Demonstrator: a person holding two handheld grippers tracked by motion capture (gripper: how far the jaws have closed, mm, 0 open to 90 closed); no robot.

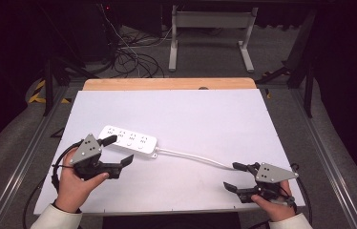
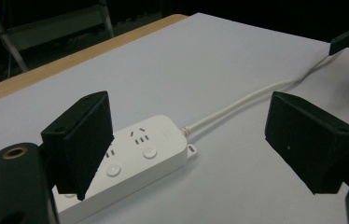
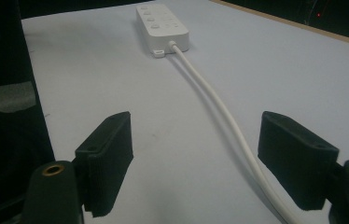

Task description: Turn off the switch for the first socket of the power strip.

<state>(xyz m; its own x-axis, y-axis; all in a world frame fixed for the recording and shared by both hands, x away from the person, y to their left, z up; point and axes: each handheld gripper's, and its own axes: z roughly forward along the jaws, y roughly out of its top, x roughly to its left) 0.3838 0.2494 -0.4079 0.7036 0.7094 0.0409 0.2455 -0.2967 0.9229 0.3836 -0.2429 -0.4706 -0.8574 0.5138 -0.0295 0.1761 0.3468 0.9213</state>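
White table sheet (image 1: pixel 191 114), dark room. L gripper (image 1: pixel 118 149) spread wide, empty, astride power strip (image 1: pixel 129 140) end, likely lining up a grab. R gripper (image 1: pixel 234 175) likewise spread, empty, straddling cord (image 1: pixel 193 157) near front edge.

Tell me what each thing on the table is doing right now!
Power strip: lying flat, nothing plugged in.
White cord: lying loose on the table.
Left claw: open, around the strip's end, not squeezing.
Right claw: open, by the cord, not holding it.
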